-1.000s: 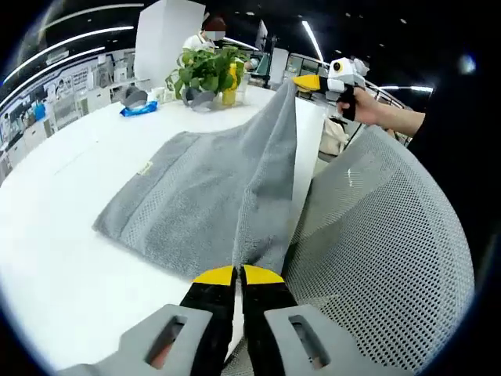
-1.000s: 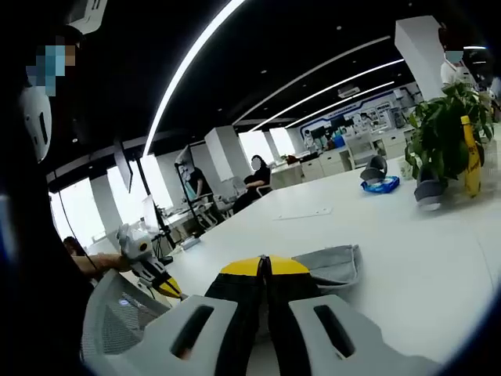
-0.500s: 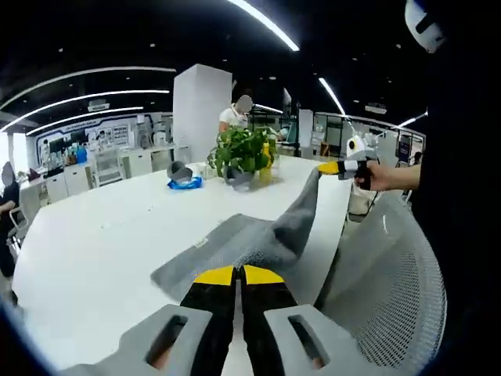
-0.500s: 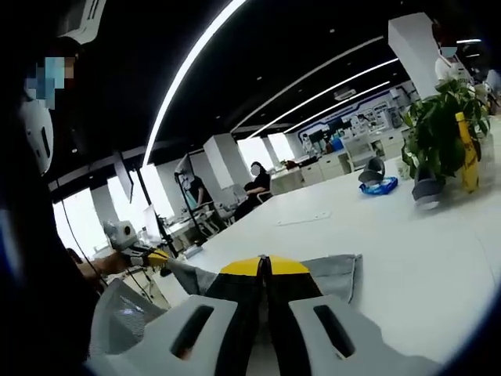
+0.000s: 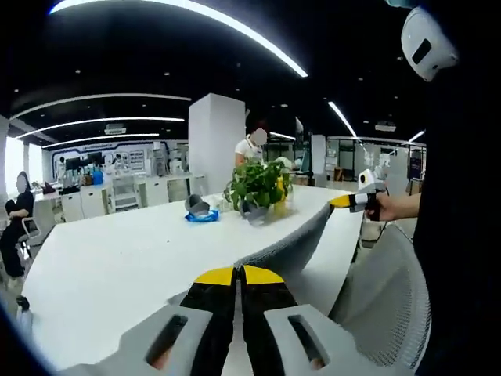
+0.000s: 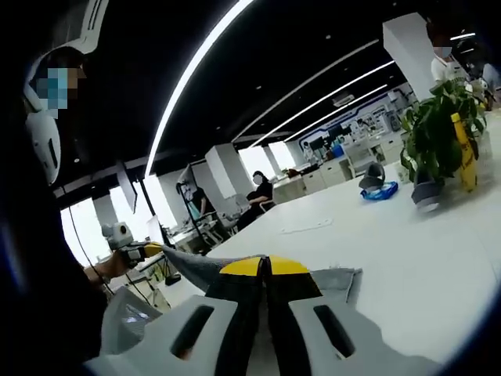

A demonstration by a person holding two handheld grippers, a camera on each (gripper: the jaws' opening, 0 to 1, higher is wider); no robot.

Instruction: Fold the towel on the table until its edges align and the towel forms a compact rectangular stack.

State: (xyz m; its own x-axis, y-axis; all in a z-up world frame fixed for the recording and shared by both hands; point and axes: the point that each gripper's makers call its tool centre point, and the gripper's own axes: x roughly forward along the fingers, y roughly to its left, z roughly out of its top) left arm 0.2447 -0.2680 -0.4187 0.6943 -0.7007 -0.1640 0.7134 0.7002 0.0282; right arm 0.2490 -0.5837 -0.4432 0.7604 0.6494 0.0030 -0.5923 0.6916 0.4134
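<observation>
The grey towel point(image 5: 291, 244) hangs stretched in the air between both grippers, above the near edge of the white table point(image 5: 117, 266). My left gripper point(image 5: 237, 276) is shut on one corner of the towel. The right gripper point(image 5: 340, 201), held by a hand, grips the far corner in the left gripper view. In the right gripper view my right gripper point(image 6: 264, 266) is shut on the towel point(image 6: 338, 282), whose taut edge runs left to the left gripper point(image 6: 153, 248). The towel's lower part is hidden behind the jaws.
A potted plant point(image 5: 258, 184) with a yellow bottle point(image 6: 462, 149) stands far back on the table, a blue packet point(image 5: 203, 216) and a grey object beside it. A mesh office chair point(image 5: 383, 301) sits close below the towel. People sit at distant desks.
Both grippers have risen and carried the towel's edge up off the table. The towel, which lay spread flat a second ago, now hangs taut between them.
</observation>
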